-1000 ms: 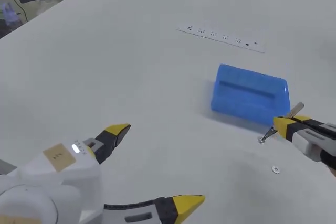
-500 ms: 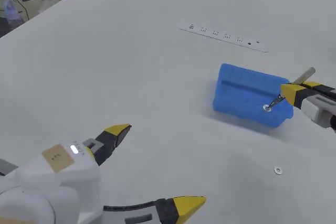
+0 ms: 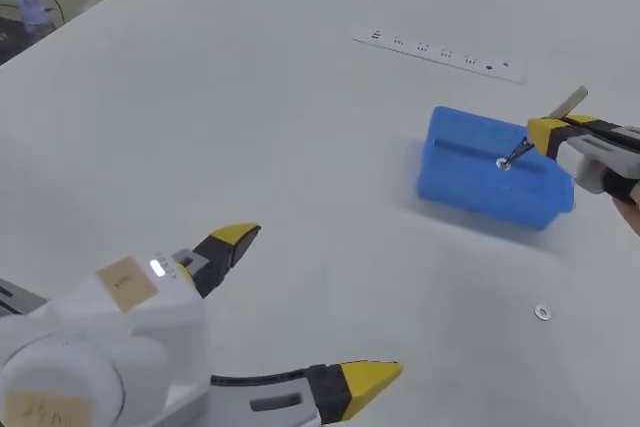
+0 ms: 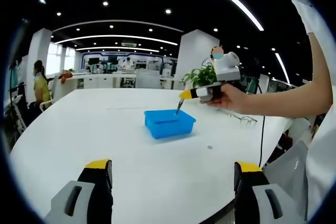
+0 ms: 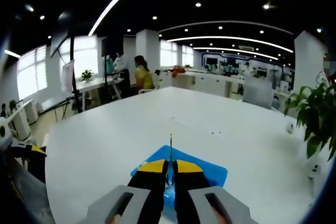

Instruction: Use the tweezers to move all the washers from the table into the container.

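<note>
Since the earlier pictures, the tweezers (image 3: 519,152) rose from the table (image 3: 250,97) in front of the container (image 3: 480,199) and travelled away from the person, so that the washer (image 3: 503,164) pinched at their tip stood over the container's open top. At the left, the left gripper (image 3: 320,303) hung close to the person with its jaws spread wide and nothing between them, well apart from the container. Beyond the container a power strip (image 3: 440,53) lay flat, clear of the work. The container's long axis ran roughly left to right across the head view, and the washer stood over its right half, between the far and near walls. The tweezers sloped down and leftward from the right gripper (image 3: 548,133), whose jaws were pressed together on them; this gripper was by far the nearer to the container. The coming move was judged to be a release straight down. A second washer (image 3: 542,313) lay on the bare table in front of the container and apart from it, with open room all round for the next approach.
</note>
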Motion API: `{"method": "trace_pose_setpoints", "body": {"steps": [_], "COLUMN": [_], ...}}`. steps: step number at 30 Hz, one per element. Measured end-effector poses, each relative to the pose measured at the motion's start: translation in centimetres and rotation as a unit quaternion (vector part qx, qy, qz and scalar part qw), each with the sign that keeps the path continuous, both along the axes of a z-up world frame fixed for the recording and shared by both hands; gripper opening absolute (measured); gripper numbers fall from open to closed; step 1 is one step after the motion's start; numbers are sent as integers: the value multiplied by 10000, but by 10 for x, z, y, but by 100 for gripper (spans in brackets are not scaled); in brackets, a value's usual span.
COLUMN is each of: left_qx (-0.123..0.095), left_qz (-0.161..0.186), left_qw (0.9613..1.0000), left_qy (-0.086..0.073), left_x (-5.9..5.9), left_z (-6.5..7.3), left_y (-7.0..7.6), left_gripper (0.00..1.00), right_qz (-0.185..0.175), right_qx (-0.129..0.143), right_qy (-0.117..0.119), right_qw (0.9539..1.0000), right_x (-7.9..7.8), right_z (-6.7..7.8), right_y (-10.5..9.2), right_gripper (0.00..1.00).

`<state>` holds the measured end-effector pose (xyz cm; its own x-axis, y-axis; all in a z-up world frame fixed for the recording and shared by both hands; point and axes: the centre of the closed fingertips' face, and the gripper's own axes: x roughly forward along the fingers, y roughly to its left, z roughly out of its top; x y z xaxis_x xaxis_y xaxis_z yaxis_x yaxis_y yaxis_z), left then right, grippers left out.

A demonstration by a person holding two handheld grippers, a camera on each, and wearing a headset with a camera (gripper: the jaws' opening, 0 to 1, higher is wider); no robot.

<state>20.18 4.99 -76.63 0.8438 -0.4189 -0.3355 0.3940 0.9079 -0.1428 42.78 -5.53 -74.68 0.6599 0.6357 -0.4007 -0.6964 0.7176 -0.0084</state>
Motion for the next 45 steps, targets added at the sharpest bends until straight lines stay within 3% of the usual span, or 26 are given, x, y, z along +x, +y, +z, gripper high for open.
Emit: {"method": "trace_pose_setpoints", "body": {"steps": [15,30,37,45], "left_qx": [121,188,222,275], "left_qz": [-17,-23,-45,-47], "left_qw": [9999,9998,9997,9995], "left_qy": [48,99,119,138], "left_x": [-1,-1,-2,-2], "left_z": [-3,-6,-8,-10], "left_y": [0,0,0,1], "left_gripper": [99,99,99,99], "right_qz": [-155,-154,-184,-159], "right_qx": [-406,-666,-622,-555], "right_qy": [297,408,456,143], "right_qw": [9986,9968,9969,9982], "right_x": [14,7,5,1], "right_z": [-46,-66,-63,-34], "right_y": [-11,-18,-20,-28], "right_gripper": [2,2,3,2]}}
